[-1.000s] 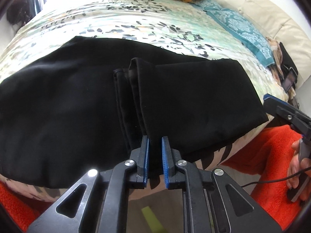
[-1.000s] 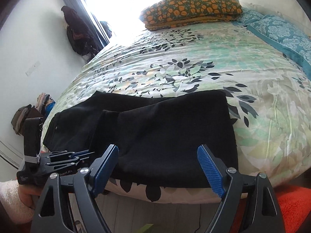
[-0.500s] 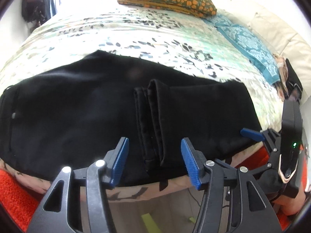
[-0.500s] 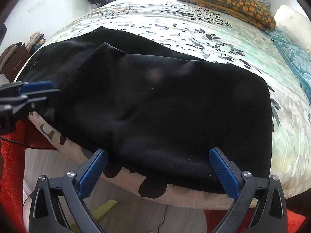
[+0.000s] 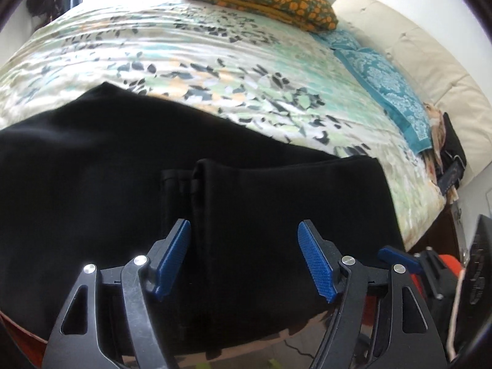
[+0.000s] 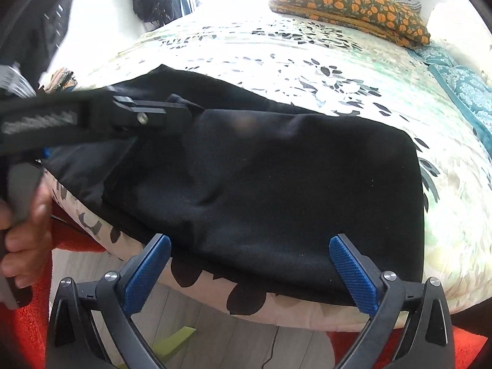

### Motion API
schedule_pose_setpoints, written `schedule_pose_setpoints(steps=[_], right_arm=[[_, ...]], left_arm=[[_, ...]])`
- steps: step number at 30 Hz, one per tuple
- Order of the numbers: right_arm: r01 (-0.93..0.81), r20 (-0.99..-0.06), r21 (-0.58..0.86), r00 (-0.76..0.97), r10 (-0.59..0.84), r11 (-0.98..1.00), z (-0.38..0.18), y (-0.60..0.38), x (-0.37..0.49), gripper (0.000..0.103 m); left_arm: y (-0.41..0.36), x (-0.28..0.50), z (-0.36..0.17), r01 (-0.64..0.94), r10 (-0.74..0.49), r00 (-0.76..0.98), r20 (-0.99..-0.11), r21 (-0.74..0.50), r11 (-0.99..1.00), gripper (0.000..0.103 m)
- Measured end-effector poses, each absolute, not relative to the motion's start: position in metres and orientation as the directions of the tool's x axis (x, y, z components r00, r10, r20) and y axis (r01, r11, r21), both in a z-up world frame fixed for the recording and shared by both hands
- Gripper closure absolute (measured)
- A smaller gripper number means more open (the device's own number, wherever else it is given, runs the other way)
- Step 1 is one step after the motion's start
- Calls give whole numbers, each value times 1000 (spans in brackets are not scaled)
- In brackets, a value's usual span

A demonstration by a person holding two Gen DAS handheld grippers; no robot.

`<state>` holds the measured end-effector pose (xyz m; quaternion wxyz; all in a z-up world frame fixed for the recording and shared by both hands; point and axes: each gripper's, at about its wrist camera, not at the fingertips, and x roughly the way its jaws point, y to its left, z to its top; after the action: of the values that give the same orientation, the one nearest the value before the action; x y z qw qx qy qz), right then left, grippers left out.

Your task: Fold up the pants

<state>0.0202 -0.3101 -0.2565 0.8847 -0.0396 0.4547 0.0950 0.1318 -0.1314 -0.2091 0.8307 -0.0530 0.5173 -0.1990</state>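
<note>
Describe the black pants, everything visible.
The black pants are plain matte cloth, partly folded: the legs are doubled back over the upper part, their hems lying as stacked edges across it. They lie flat along the near edge of the floral bedspread, slightly overhanging it. The left gripper and right gripper sit at the near edge with jaws open, gripping nothing; actual contact with the cloth cannot be told.

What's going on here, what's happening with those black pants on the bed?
A person with a handheld gripper in each hand is folding black pants on a floral bedspread. The pants lie near the bed's edge with one end doubled over the rest. Both the left gripper and the right gripper are open at the pants' near edge, gripping nothing.
</note>
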Motion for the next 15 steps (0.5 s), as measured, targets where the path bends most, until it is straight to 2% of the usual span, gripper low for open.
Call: schedule_pose_setpoints(steps=[2, 7, 11, 15], right_arm=[[-199, -804, 9, 581, 126, 980, -251, -314, 13, 1], [-147, -763, -13, 641, 85, 989, -234, -325, 3, 1], [-82, -707, -8, 705, 53, 997, -220, -334, 4, 1], [-9, -660, -2, 751, 5, 1000, -206, -348, 1, 0]], left_arm=[[-126, 130, -219, 280, -366, 378, -850, -271, 921, 33], [-142, 118, -219, 378, -287, 406, -868, -126, 917, 30], [-137, 114, -209, 349, -291, 411, -864, -146, 926, 30], [-132, 102, -181, 371, -324, 483, -813, -145, 917, 26]])
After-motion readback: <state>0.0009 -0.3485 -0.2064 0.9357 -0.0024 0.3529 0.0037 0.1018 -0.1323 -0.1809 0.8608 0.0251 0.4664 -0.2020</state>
